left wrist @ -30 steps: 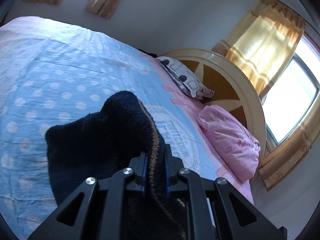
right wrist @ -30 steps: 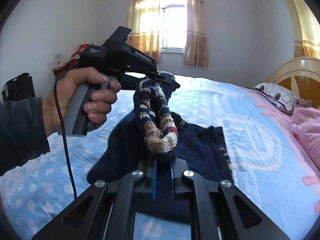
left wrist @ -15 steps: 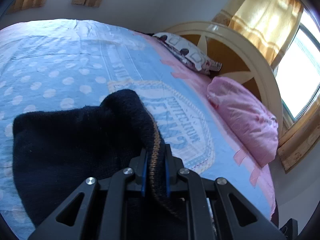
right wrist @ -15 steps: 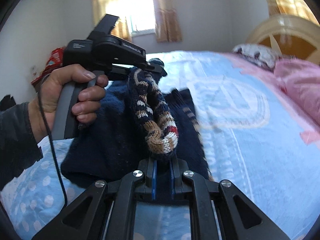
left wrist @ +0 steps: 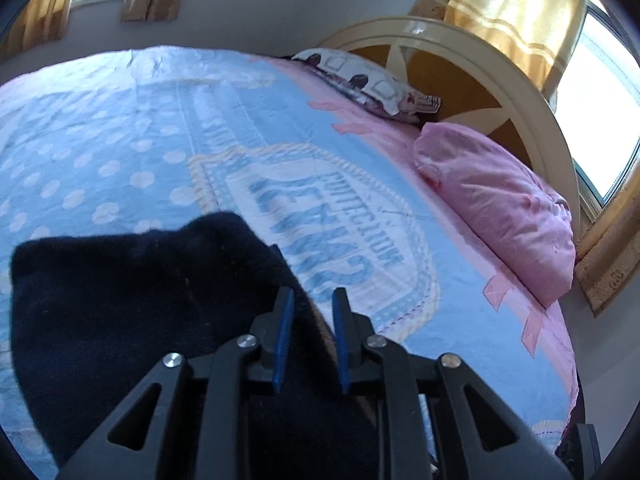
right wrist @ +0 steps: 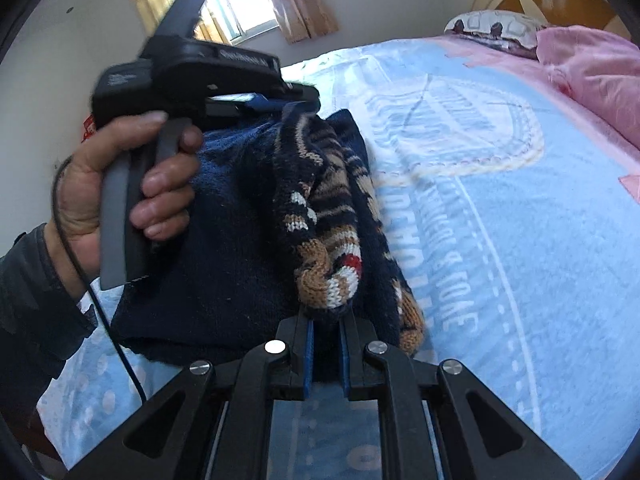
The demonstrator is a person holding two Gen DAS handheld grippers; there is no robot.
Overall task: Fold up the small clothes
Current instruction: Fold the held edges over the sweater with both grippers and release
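Navy knit: the sweater [right wrist: 240, 240] is dark blue wool with a striped band of tan, white and a bit of red.
Where it is: it lies bunched on the blue dotted bedspread [right wrist: 520, 240], with part of it lifted up between the two tools.
Right gripper [right wrist: 325, 322]: its blue pads are close together and pinch the striped band of the sweater.
Left gripper [left wrist: 308, 298]: its pads stand spread apart, with a gap between them. The dark wool lies under and between them, but they do not squeeze it.
Left hand [right wrist: 120, 184]: it wraps around the grey handle of the left tool, seen from the right camera.
Bed: a pink pillow [left wrist: 500, 208] and a spotted pillow [left wrist: 368, 80] sit by the cream headboard [left wrist: 480, 52].
Room: gold curtains [left wrist: 516, 12] hang by a bright window.
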